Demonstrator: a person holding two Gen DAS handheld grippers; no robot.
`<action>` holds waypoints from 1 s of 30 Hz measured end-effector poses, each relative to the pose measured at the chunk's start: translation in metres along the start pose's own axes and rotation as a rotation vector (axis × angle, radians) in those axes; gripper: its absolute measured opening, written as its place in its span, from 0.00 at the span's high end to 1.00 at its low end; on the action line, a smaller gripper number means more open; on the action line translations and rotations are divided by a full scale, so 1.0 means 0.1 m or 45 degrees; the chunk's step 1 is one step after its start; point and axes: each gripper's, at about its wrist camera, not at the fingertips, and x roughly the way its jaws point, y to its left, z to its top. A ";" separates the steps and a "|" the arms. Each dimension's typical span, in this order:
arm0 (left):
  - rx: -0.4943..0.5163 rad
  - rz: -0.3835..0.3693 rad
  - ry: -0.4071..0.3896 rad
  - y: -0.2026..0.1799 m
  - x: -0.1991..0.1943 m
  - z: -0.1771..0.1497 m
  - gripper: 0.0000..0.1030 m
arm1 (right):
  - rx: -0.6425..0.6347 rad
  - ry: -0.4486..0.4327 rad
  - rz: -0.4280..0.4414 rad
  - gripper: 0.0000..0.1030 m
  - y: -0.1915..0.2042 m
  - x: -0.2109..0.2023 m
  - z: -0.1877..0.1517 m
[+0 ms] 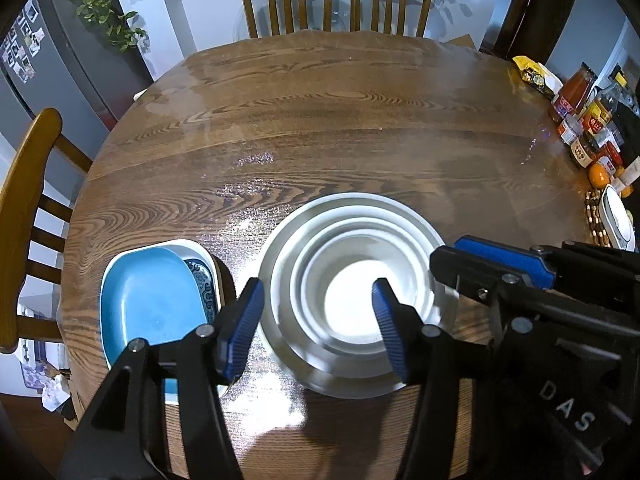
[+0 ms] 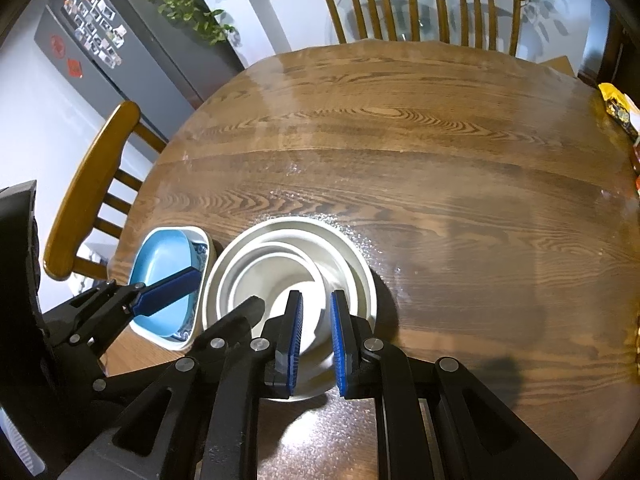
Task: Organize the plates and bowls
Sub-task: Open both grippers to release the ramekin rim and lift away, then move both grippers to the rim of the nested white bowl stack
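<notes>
White bowls (image 1: 352,292) sit nested, lower centre of the left wrist view, on the wooden table (image 1: 320,120). Blue dish (image 1: 148,304) rests inside a white patterned dish (image 1: 204,276), just beside the stack at lower left.

Left gripper (image 1: 318,320): fingers spread, straddling the stack's near-left rim, nothing pinched. Right gripper (image 2: 316,340): fingers nearly together, apparently on the near wall of the inner bowl; the gap looks slight, so contact is my read.

Risks:
- Inner bowls sit off-centre in the right wrist view; a one-sided lift could tilt them and make them clatter.
- Table looks glossy, so a sideways nudge may slide the whole stack towards the dishes.
- Grippers are close together and could collide over the bowls.
</notes>
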 end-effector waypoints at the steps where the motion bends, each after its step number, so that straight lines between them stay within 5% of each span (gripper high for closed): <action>1: 0.000 0.005 -0.006 0.00 -0.01 0.00 0.41 | 0.002 -0.002 -0.001 0.87 -0.01 -0.01 0.00; 5: -0.002 0.001 -0.023 0.02 -0.07 -0.02 0.39 | 0.009 -0.007 0.003 0.84 -0.02 -0.05 -0.02; 7: -0.016 -0.013 -0.028 0.06 -0.10 -0.03 0.38 | 0.019 -0.021 -0.002 0.63 -0.04 -0.08 -0.03; 9: -0.036 -0.020 -0.037 0.11 -0.14 -0.04 0.35 | 0.027 -0.040 0.004 0.56 -0.07 -0.13 -0.04; 11: -0.066 -0.029 -0.035 0.17 -0.16 -0.05 0.26 | 0.036 -0.044 0.006 0.56 -0.10 -0.15 -0.05; 20: -0.316 -0.053 -0.015 0.68 -0.27 -0.12 0.24 | 0.045 -0.021 -0.009 0.56 -0.22 -0.19 -0.14; 30: -0.423 -0.028 0.060 0.79 -0.21 -0.16 0.26 | 0.067 -0.010 -0.013 0.56 -0.34 -0.17 -0.18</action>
